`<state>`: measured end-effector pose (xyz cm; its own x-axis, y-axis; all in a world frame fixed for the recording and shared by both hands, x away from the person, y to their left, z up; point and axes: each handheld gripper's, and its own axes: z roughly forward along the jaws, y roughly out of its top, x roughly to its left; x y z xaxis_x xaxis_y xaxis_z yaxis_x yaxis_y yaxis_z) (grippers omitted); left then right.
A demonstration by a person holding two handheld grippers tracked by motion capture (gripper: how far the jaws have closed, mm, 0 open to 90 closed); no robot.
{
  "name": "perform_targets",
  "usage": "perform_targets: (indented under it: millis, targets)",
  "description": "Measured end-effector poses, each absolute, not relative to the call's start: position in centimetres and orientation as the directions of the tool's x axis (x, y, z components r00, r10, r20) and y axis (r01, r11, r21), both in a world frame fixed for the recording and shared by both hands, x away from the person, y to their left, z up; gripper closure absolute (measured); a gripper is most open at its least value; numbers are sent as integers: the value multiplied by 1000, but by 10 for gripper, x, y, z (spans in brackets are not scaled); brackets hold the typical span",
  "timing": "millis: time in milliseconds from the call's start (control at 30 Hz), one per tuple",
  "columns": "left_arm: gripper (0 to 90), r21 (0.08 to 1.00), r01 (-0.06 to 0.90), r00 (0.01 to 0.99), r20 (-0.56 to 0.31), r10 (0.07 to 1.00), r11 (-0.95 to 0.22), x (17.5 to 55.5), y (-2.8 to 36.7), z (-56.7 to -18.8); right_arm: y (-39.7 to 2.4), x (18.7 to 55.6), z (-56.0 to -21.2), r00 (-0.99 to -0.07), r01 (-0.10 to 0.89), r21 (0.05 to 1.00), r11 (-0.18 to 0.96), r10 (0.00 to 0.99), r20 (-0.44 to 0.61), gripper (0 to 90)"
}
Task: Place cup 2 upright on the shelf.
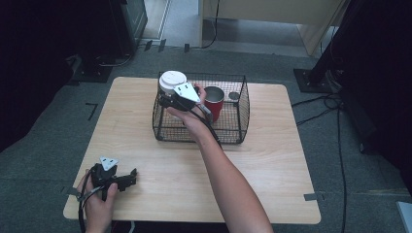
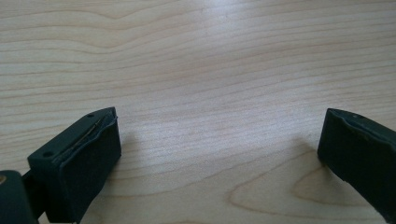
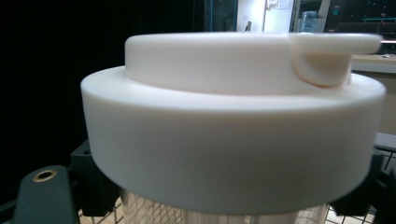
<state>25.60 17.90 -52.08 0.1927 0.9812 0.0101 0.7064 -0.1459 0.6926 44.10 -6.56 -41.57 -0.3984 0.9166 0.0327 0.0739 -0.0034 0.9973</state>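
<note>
A cup with a thick white lid (image 1: 172, 80) hangs over the back left corner of a black wire basket (image 1: 232, 132). My right gripper (image 1: 166, 100) is shut on the cup's pale body just under the lid. In the right gripper view the lid (image 3: 233, 135) looms close, and the right gripper (image 3: 231, 207) has a black jaw on each side below it. A red cup (image 1: 214, 103) with a metal inside stands upright in the basket. My left gripper (image 1: 130, 178) rests on the table's near left corner. Its jaws stand wide open over bare wood, as the left gripper (image 2: 219, 154) view shows.
The wooden table (image 1: 277, 165) stands on grey carpet. A small grey round thing (image 1: 234, 95) lies in the basket's back right part. Cables (image 1: 335, 121) run over the floor to the right, and dark stands rise at the back left and right.
</note>
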Motion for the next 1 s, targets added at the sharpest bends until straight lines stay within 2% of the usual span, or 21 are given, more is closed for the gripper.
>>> perform_targets:
  millis: [1000]
  targets:
    - [0, 692, 706, 194, 12, 981, -148, 256, 179, -521, -68, 459, -446, -413, 183, 978, 100, 911, -16, 158]
